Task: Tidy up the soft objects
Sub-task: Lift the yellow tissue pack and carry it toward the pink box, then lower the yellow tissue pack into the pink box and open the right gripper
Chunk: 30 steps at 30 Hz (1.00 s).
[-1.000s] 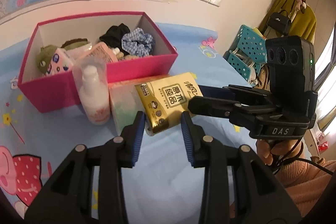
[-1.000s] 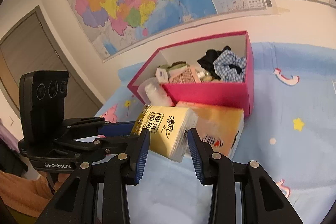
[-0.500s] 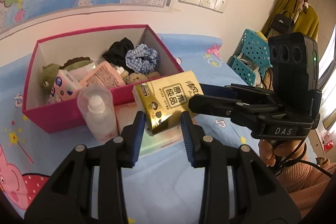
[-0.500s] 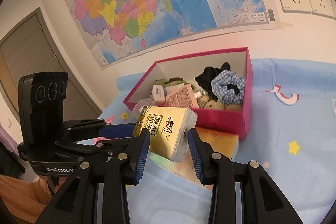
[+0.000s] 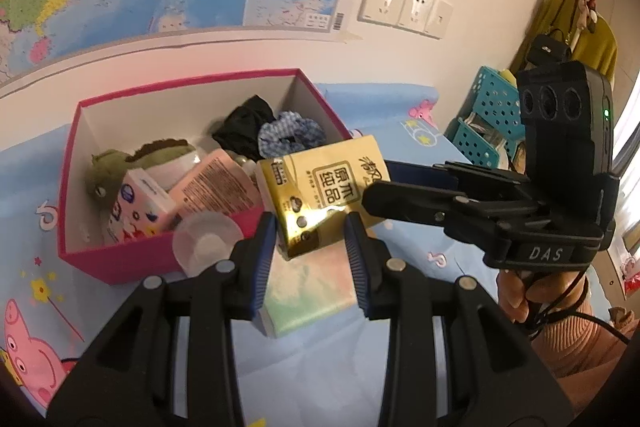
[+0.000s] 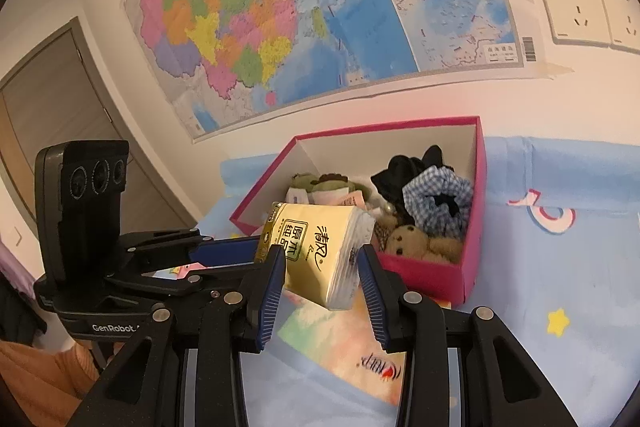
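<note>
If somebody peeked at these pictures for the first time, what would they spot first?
Probably the shiny yellow tissue pack, held in the air with the left gripper and the right gripper each clamped on an end. Just behind it sits the bright pink box stuffed with soft toys and scrunchies. A big colourful map covers the wall above.

We see a cream wall carrying a large coloured map (image 6: 256,19) and white sockets (image 5: 404,7). Below it lies a blue cartoon-print sheet (image 6: 568,267). A grey door (image 6: 52,115) stands at the left in the right wrist view. Teal perforated baskets (image 5: 488,123) and a hanging mustard garment (image 5: 576,35) sit beside bright daylight.
</note>
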Tool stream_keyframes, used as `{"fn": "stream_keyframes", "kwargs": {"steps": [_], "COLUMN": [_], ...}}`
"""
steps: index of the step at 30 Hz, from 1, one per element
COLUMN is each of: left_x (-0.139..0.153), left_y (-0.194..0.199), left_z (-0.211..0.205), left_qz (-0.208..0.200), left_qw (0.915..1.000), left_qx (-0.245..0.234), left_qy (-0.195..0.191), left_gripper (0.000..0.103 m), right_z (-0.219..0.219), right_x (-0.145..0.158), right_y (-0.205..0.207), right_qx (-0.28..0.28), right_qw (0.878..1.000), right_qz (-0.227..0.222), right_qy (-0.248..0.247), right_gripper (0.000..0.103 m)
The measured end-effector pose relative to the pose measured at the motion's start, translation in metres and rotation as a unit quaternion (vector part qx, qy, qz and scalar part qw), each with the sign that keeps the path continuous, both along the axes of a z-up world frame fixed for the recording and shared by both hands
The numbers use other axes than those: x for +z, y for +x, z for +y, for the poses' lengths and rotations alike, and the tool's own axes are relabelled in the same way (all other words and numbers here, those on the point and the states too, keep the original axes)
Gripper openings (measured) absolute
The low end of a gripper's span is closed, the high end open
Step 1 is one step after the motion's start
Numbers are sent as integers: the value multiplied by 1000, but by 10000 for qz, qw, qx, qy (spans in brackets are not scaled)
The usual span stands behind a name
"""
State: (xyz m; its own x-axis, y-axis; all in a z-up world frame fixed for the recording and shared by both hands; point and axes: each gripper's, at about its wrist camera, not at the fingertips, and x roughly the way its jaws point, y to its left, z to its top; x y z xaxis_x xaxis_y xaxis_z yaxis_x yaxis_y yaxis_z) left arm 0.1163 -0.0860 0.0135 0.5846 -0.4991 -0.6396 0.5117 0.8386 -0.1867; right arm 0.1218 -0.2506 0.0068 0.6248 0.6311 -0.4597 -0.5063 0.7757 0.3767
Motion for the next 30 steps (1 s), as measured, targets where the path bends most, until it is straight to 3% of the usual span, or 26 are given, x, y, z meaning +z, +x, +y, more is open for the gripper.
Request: {"fn": "stream_keyframes", "kwargs": {"steps": [15, 30], "left_x": [8, 10], "left_y": [44, 64], "left_z": [9, 11], "left_qz": [3, -10], "left_qw": [9995, 9993], "left_qx": [297, 357], "left_qy": [60, 95], "left_gripper": [37, 37], "right_z": [15, 18], "right_x": [10, 14], "right_y": [39, 57], "right_qx": [53, 50], "right_qw": [9999, 9999], "right_qz": [-79, -94], "right_qy": [-39, -49], "right_gripper": [39, 39]}}
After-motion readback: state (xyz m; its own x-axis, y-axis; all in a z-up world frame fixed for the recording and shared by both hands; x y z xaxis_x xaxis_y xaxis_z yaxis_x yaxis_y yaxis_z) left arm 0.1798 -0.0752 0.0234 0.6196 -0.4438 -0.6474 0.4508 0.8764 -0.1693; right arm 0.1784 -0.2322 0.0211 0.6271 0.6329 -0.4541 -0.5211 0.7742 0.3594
